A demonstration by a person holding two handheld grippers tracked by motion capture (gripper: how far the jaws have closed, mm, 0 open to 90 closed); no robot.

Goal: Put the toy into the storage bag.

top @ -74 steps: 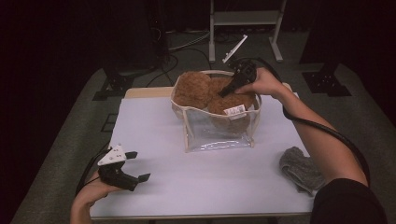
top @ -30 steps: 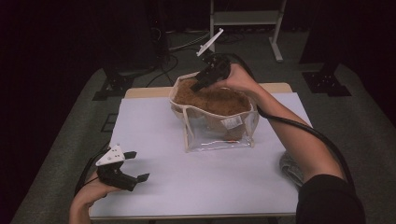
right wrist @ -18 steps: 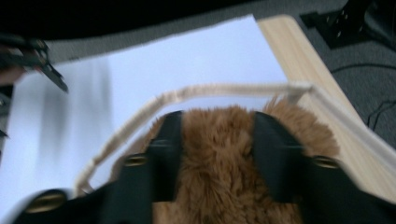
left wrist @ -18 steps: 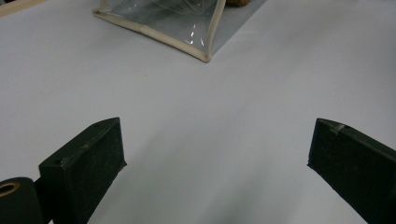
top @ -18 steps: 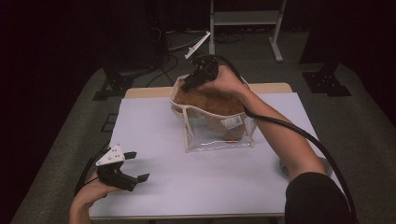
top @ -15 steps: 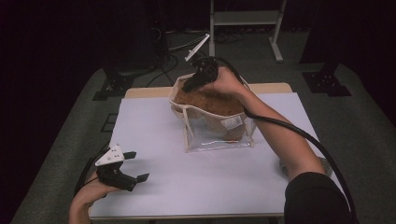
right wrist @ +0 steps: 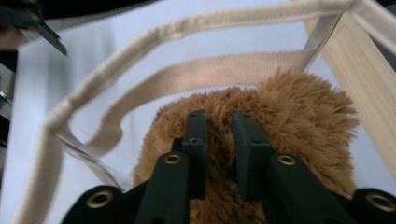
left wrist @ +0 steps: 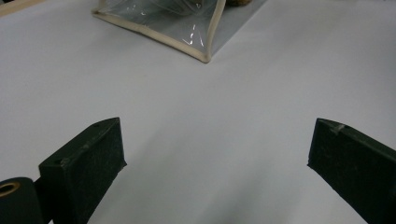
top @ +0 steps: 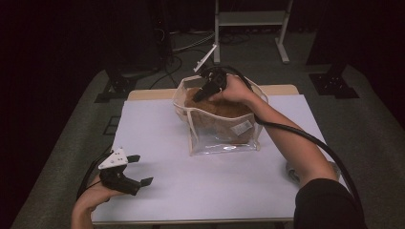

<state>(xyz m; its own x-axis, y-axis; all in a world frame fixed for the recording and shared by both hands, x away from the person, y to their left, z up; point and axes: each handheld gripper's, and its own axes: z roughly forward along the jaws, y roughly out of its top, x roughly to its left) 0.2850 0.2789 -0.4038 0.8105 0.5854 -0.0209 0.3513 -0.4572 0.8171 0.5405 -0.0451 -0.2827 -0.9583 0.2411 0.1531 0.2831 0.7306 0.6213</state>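
Observation:
A clear bag (top: 224, 138) with beige trim stands at the middle of the white table (top: 157, 124), and a brown plush (top: 224, 112) fills it. My right gripper (top: 198, 95) reaches down into the bag's mouth at its far left side. In the right gripper view its jaws (right wrist: 218, 116) have just been closing and now pinch a tuft of the plush (right wrist: 303, 107) inside the bag's rim (right wrist: 140, 42). My left gripper (top: 142, 169) rests near the front left edge, open, with bare table between its jaws (left wrist: 217, 144). The bag's corner (left wrist: 187, 28) lies ahead of it.
A grey cloth (top: 292, 171) lies on the table at the right, partly under the right forearm. A wooden board (top: 143, 94) borders the table's far edge. A metal stand (top: 248, 19) and cables are on the floor behind.
The right gripper has swung from the bag's right side to its far left, sunk into the opening, and its jaws have closed on the plush. The left gripper has stayed put.

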